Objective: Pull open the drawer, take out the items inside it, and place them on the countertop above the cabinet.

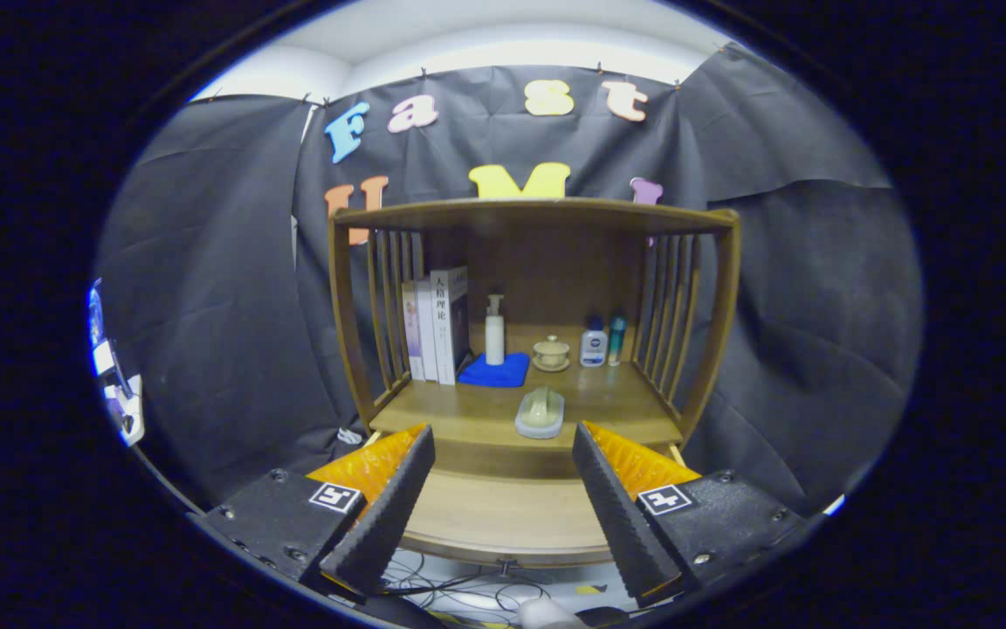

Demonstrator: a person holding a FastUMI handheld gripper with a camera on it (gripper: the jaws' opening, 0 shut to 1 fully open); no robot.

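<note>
Claw (pixel 503 489) hangs open and empty before the brown wooden cabinet (pixel 538 349); pale green lidded dish (pixel 540 412) sits on its countertop (pixel 468 415). Drawer front unclear: descend squarely, find the pull.

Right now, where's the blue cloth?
In the gripper view, the blue cloth lies on the countertop, under the white pump bottle, beside the books, beyond the open tongs.

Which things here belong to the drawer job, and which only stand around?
For the job: open drawer, empty between the fingers; countertop; soap dish on it; gripper, open.

Standing around: books, pump bottle, blue cloth, lidded cup, two small bottles.
</note>
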